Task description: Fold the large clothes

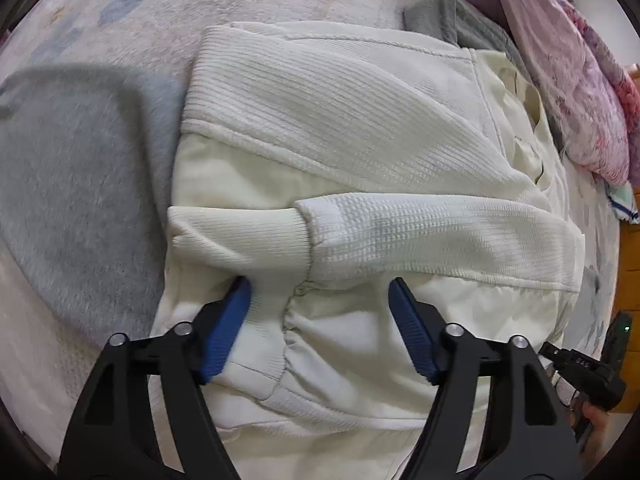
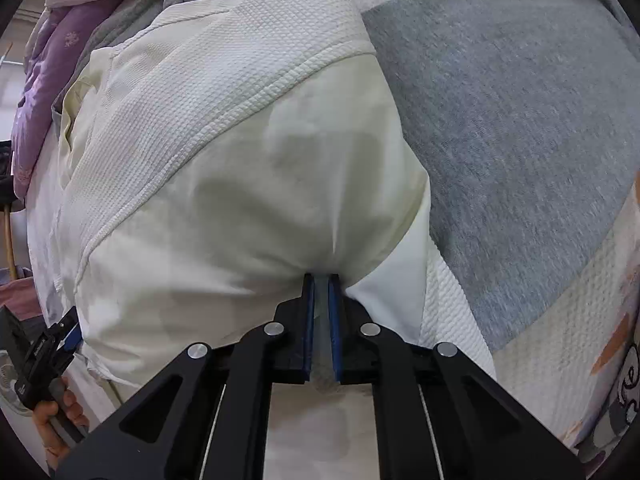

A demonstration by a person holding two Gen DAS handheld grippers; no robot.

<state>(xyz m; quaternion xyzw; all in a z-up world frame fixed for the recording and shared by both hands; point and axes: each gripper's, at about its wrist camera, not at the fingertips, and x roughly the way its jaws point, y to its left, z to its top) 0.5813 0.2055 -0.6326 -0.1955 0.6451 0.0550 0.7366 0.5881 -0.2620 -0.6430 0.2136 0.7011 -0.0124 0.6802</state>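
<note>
Cream waffle-knit jacket (image 1: pixel 360 120), grey blanket (image 2: pixel 520 120), purple floral quilt (image 2: pixel 48 80)

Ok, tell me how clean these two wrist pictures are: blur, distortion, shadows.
Left wrist view: strong fisheye bending with dark corners; the white jacket is sharp, while the grey blanket at the left is smeared. Right wrist view: the same bending; the jacket's weave is crisp, soft shadows mottle its smooth lining, and the right gripper shows sharply.

Grey blanket (image 1: pixel 76 184), perhaps purple quilt (image 2: pixel 52 60).
</note>
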